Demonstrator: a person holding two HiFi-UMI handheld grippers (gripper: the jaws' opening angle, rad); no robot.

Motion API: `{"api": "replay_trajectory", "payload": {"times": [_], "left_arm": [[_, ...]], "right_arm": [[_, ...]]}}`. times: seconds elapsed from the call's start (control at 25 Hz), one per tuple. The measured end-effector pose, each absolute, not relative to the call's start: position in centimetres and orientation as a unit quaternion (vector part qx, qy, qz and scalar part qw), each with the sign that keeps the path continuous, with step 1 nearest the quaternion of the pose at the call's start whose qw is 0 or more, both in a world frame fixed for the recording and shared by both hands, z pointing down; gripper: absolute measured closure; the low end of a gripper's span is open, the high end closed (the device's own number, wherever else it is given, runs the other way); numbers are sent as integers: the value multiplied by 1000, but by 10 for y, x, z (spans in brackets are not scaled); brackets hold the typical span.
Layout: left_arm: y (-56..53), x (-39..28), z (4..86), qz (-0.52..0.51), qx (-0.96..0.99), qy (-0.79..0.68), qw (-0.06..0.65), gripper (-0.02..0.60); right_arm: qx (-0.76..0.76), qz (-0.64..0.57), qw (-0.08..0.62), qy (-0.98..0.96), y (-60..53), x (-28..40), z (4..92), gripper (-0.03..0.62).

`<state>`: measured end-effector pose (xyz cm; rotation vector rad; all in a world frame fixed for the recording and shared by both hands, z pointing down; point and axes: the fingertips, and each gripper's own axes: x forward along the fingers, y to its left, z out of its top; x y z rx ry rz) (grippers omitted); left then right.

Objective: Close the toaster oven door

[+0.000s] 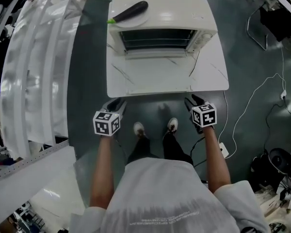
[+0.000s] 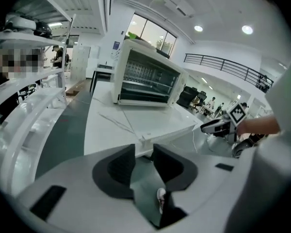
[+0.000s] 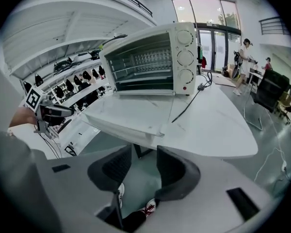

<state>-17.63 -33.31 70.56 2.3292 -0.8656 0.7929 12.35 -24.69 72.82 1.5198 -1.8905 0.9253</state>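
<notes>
Toaster oven [image 1: 162,13] ahead of both jaws
We hold the left gripper [image 1: 115,104] and right gripper [image 1: 194,101] with jaws apart, empty; its uncovered front spans crosswise ahead, equally near each.

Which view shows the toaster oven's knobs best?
Right gripper view: three knobs stacked on the toaster oven front, nearly face-on. Head view sees them steeply from above, barely; left gripper view's angle leaves them unreadable.

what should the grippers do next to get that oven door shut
Probably raise the right gripper to the front lip of the door, which lies open and flat. Both it and the left gripper hang empty, jaws apart, short of the door.
</notes>
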Motion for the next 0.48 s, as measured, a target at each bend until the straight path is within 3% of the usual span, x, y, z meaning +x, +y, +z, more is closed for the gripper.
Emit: {"api": "replay_trajectory", "payload": {"times": [0.28,0.48], "left_arm": [[-331,-158,746,315,854,-303,282,463],[-342,-139,760,304,854,-307,289,463]], "right_arm": [[564,363,253,-697,-253,118,748,437],[582,389,200,-685,-267,120,753,437]]}}
